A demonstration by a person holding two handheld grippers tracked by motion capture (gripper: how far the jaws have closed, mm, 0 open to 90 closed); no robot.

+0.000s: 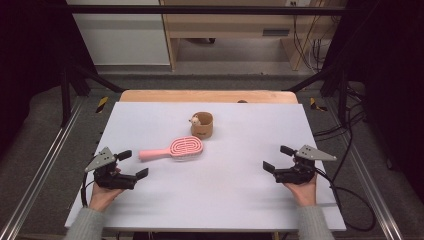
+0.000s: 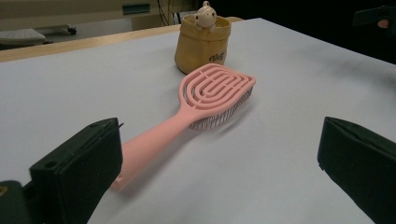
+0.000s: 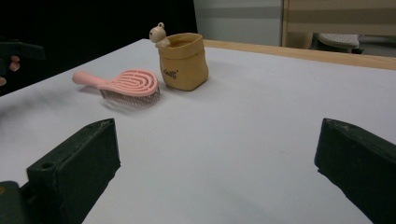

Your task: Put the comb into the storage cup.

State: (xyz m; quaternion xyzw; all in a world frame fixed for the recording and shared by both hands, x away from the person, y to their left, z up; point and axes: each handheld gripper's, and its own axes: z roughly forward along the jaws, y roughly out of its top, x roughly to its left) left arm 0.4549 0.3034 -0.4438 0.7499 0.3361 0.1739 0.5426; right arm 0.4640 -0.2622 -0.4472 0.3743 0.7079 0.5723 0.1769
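Hairbrush [image 1: 175, 148]: it lies bristles down mid-table, untouched, handle toward my left side, head just in front of the pouch [image 1: 202, 125].
Progress: as I judge it, nothing is done; reaching, gripping and moving the brush are all left.
Left gripper [image 1: 131, 164]: jaws spread wide, empty, low over the table [image 1: 240, 200], near the handle end.
Right gripper [image 1: 278, 157]: spread wide, empty, well apart from the brush.
Hands: both sit near my table edge, pointing inward.
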